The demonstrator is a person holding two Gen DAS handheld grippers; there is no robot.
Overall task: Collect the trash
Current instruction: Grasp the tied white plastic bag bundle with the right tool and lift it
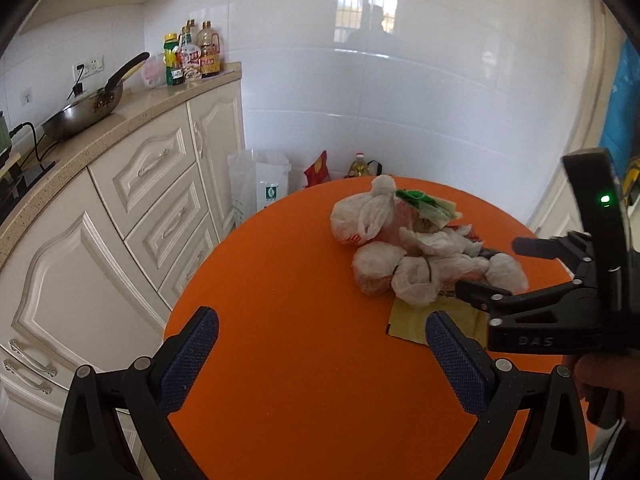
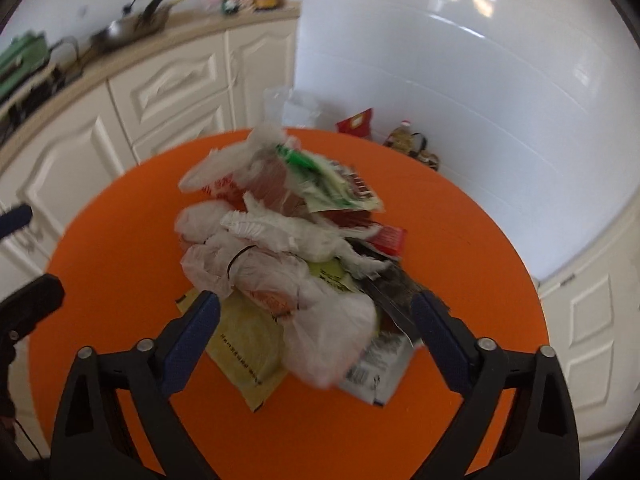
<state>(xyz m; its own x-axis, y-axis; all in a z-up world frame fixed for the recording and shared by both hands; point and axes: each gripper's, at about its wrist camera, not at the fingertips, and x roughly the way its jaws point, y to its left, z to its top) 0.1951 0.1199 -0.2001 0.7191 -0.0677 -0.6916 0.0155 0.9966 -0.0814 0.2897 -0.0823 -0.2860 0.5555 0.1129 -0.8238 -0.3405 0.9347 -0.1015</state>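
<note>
grippers spread over trash heap on orange table

both grippers stand spread with nothing between the pads. left gripper (image 1: 322, 344) hangs above bare orange table (image 1: 280, 280), just short and left of the heap, its blue pads facing each other over empty surface. right gripper (image 2: 316, 332) is angled down at the near end of the trash pile (image 2: 288, 240); the pads flank a knotted white plastic bag (image 2: 328, 332) and do not press on it, as far as the blurred right wrist view allows.

the pile lies near the table's middle, toward the far side. its long axis runs from the near edge away toward the white tiled wall (image 1: 400, 100). knotted white bags sit along the left side; a green and white wrapper (image 2: 320, 180) lies at the far end; a yellow packet (image 2: 248, 344) and a printed white packet (image 2: 380, 368) lie flat at the near end, under the bags.

kitchen cabinets (image 1: 132, 208) stand left of the table.
</note>
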